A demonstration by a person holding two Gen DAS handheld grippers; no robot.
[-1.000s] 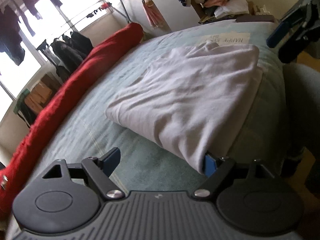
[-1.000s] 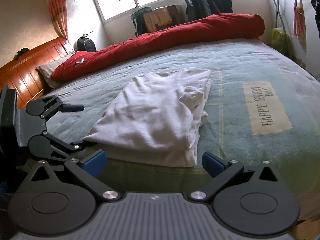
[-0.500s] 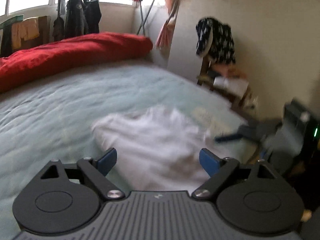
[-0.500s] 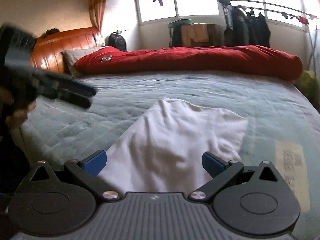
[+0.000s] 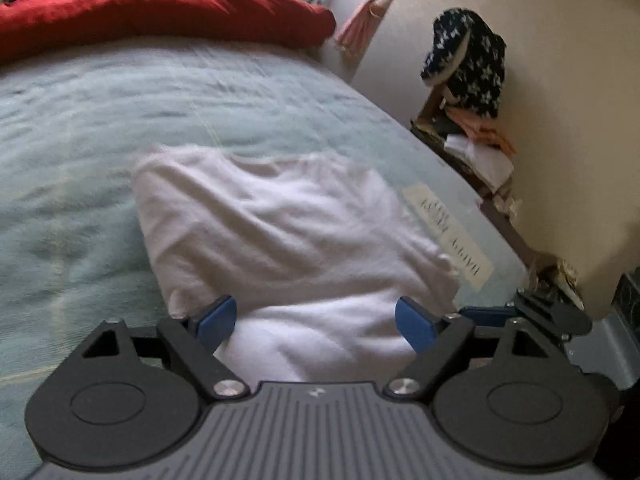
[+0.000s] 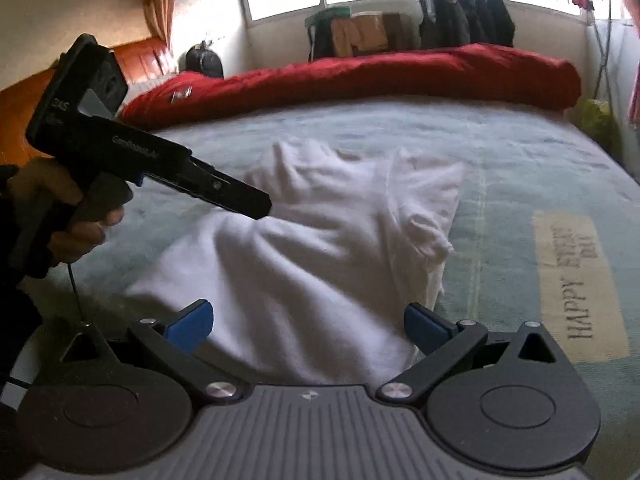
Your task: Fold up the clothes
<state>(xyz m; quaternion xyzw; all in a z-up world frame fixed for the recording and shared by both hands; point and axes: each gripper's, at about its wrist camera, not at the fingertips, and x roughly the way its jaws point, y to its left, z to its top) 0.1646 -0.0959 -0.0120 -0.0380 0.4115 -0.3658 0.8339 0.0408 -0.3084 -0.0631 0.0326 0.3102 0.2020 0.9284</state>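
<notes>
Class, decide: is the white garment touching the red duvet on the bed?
Apart. The right wrist view shows bare bedspread between the white garment and the red duvet.

The left gripper (image 5: 315, 320) has rolled upright and left the corner of the folded white cotton garment (image 5: 296, 236); its jaws, slightly narrowing, stand wide. The garment's far edge, lower centre, seems more rumpled, though blurred.

Right hand-held gripper (image 6: 306, 330): black linkage arms, blue fingertip pads (image 6: 190, 322), silver pivot screws, ribbed grey housing. At nine o'clock, the left hand-held gripper (image 6: 256, 206) is black with white lettering; the hand (image 6: 66, 216) wears a dark sleeve.
</notes>
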